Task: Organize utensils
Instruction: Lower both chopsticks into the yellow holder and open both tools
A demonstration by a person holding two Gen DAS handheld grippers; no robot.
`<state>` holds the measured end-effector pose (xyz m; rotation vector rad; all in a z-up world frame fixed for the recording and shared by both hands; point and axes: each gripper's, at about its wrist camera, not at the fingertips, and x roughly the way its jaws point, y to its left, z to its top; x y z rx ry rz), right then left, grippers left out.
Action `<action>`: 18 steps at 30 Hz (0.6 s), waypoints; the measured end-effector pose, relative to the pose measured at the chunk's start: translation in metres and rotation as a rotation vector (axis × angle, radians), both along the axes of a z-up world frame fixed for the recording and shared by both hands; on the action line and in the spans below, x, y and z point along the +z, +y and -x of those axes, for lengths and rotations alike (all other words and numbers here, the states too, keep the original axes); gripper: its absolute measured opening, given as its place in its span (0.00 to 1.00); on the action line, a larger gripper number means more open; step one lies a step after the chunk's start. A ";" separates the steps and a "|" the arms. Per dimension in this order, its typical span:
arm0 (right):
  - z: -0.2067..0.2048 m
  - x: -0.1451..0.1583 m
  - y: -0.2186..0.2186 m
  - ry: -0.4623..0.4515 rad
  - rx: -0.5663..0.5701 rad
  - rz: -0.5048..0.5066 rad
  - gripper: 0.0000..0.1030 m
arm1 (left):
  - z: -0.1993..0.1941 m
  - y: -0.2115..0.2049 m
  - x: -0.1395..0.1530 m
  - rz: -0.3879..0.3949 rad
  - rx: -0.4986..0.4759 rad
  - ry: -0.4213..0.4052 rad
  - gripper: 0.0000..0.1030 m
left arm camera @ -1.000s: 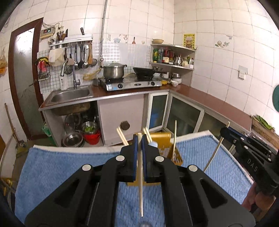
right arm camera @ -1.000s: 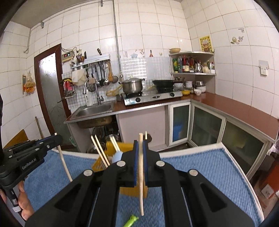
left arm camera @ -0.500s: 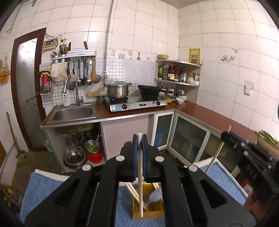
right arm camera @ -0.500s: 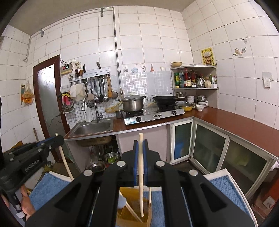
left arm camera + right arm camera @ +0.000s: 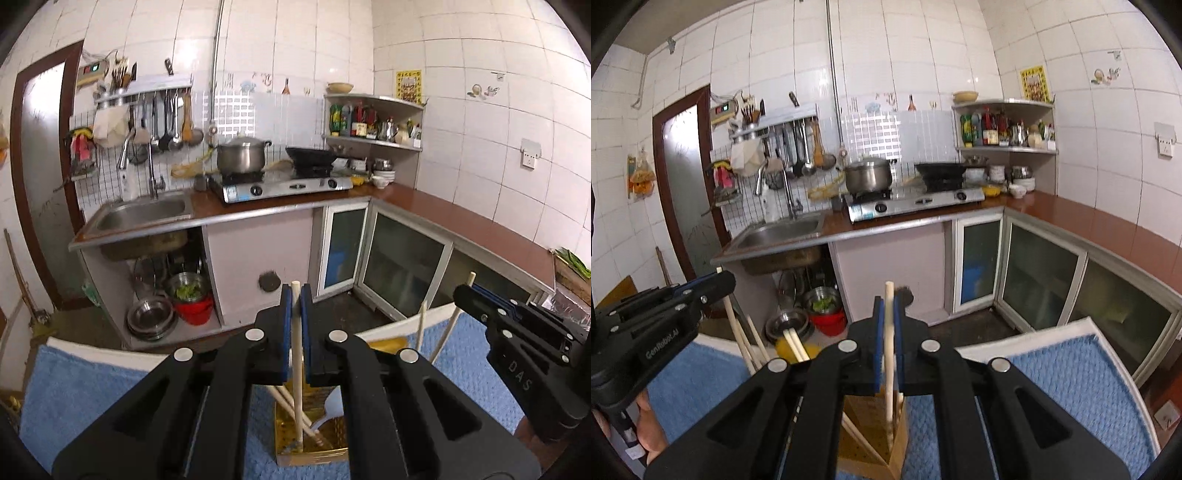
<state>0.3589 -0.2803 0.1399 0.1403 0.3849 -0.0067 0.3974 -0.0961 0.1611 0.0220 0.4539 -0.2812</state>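
My left gripper [image 5: 295, 295] is clenched on one pale wooden chopstick [image 5: 296, 369], held upright with its lower end down inside the yellow perforated holder [image 5: 314, 448], where other chopsticks and a white spoon [image 5: 334, 404] already lean. My right gripper [image 5: 889, 306] is likewise clamped on a second chopstick [image 5: 888, 373], its tip reaching into the same holder. The holder stands on the blue towel [image 5: 81, 391] below both tongs.

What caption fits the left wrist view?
Left gripper lowers a chopstick into the yellow holder.
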 end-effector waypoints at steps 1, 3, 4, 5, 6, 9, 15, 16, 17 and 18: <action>0.000 -0.009 0.001 0.009 0.009 0.001 0.05 | -0.002 0.001 -0.009 -0.001 -0.003 0.011 0.04; 0.002 -0.022 0.003 0.016 0.012 0.009 0.05 | -0.002 0.001 -0.024 -0.005 -0.006 0.028 0.04; 0.002 -0.027 0.003 0.020 0.014 0.010 0.05 | -0.004 0.002 -0.033 -0.004 0.001 0.045 0.04; 0.004 -0.032 0.004 0.024 0.017 0.011 0.06 | -0.004 0.003 -0.037 -0.001 0.005 0.049 0.04; 0.005 -0.036 0.005 0.018 0.017 0.015 0.06 | -0.003 0.004 -0.041 -0.006 0.021 0.040 0.04; 0.008 -0.040 0.003 0.008 0.017 0.021 0.07 | -0.001 0.005 -0.046 0.000 0.034 0.053 0.04; 0.022 -0.031 -0.006 -0.010 0.027 -0.034 0.58 | 0.013 0.017 -0.033 0.023 0.043 0.068 0.45; 0.027 -0.027 -0.007 -0.018 0.019 -0.032 0.58 | 0.019 0.021 -0.029 0.030 0.051 0.057 0.56; 0.031 -0.023 -0.008 -0.018 0.008 -0.031 0.58 | 0.025 0.024 -0.023 0.033 0.064 0.041 0.60; 0.033 -0.020 -0.010 -0.016 0.002 -0.035 0.58 | 0.031 0.027 -0.019 0.035 0.073 0.034 0.67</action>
